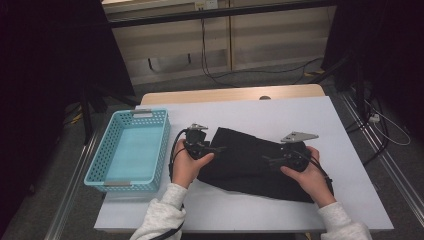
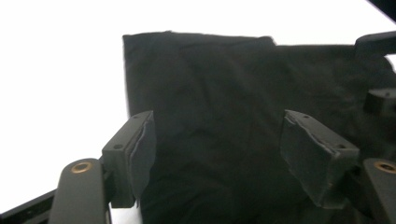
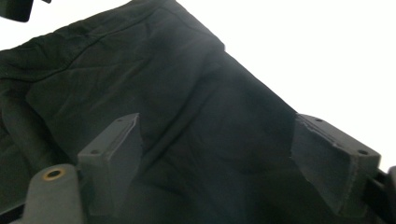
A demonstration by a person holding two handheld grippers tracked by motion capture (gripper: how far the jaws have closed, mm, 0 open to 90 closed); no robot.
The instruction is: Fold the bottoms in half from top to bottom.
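A black folded cloth [image 1: 250,161] lies flat on the white table [image 1: 280,112], slanting from upper left to lower right. My left gripper [image 1: 218,149] hovers at the cloth's left end, jaws pointing right and standing wide apart, with the cloth [image 2: 219,116] under them and nothing pinched. My right gripper [image 1: 266,160] sits over the cloth's right part, pointing left, also open above the fabric [image 3: 154,107]. In the left gripper view the pads [image 2: 142,154] are bare. The right gripper's pads [image 3: 119,149] hold nothing.
A light blue perforated basket [image 1: 131,150] stands to the left of the cloth, close to my left hand. The table's wooden far edge [image 1: 235,93] lies beyond the white cover. Cables run over the floor behind and to the right.
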